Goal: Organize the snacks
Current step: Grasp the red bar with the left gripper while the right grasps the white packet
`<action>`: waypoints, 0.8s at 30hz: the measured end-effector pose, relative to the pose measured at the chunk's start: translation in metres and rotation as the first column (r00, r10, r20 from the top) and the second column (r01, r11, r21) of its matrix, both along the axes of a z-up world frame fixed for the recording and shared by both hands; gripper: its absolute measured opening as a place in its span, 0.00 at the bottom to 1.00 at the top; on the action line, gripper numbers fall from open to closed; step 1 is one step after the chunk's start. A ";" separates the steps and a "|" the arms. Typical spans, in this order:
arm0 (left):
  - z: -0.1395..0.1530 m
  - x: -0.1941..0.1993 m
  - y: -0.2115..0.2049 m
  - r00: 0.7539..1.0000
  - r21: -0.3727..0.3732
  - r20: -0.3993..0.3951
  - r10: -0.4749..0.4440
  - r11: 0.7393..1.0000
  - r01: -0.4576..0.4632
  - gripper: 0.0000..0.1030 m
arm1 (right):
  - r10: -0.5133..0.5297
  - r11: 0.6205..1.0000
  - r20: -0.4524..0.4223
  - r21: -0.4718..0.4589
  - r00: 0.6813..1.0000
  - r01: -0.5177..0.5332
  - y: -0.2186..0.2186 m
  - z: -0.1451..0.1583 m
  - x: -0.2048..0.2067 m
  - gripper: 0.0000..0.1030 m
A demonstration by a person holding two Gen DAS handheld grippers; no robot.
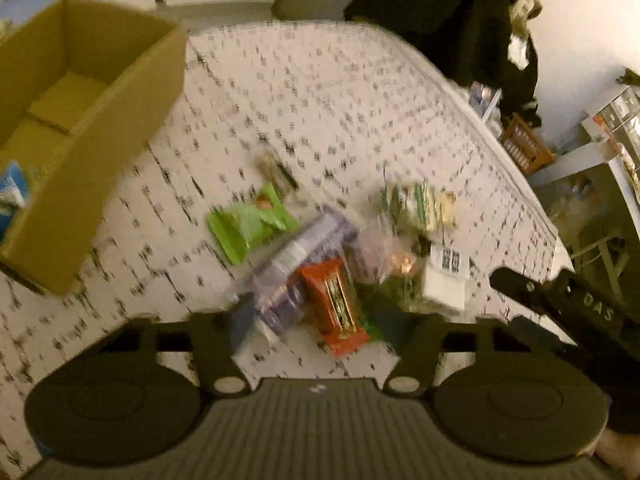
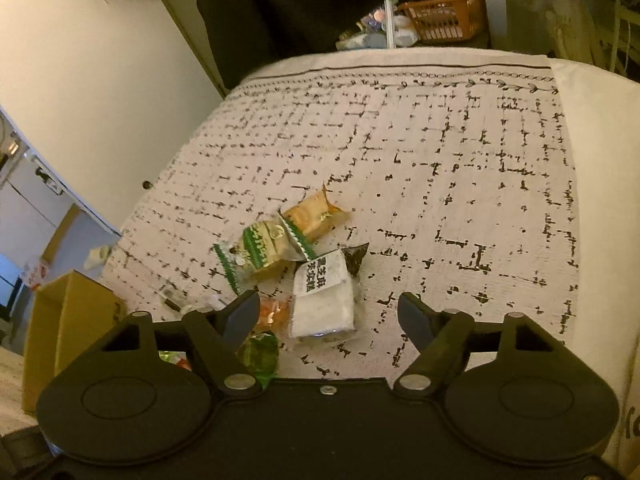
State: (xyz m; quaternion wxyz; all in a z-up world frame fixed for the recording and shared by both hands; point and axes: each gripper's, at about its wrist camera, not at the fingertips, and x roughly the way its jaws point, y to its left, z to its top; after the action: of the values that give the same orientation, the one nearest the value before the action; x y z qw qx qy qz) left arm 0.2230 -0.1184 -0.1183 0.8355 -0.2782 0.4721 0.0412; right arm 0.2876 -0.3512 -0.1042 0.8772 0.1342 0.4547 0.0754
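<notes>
A: Snacks?
B: Heap on patterned cloth (image 2: 440,152), right of cardboard box (image 1: 100,128): green packet (image 1: 250,222), orange bar (image 1: 334,304), white pack (image 2: 324,300)
A: Jaws?
B: Left gripper (image 1: 320,320) spread wide over heap, holding nothing; right gripper (image 2: 328,316) likewise

Beyond my patterned worktop (image 2: 440,152), an orange basket (image 2: 444,20) sits past its far edge, dark clothing (image 2: 280,8) hanging just left of it.
</notes>
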 end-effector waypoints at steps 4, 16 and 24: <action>-0.014 0.006 -0.005 0.999 -0.013 -0.040 0.021 1.000 -0.022 0.35 | 0.018 0.999 -0.016 -0.027 1.000 -0.018 0.005 -0.008 0.007 0.73; -0.027 0.028 -0.034 0.995 0.102 -0.084 0.054 0.994 -0.045 0.21 | 0.054 0.992 -0.049 -0.114 0.997 -0.059 0.024 -0.030 0.023 0.73; -0.024 0.022 -0.032 0.996 0.102 -0.073 0.057 0.994 -0.050 0.19 | 0.152 0.961 -0.019 -0.230 0.988 -0.152 0.055 -0.042 0.029 0.74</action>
State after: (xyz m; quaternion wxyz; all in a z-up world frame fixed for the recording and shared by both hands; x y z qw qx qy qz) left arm 0.2447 -0.1504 -0.1422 0.8284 -0.2467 0.4933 0.0978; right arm 0.3169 -0.2961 -0.1464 0.8782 -0.0037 0.4699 0.0890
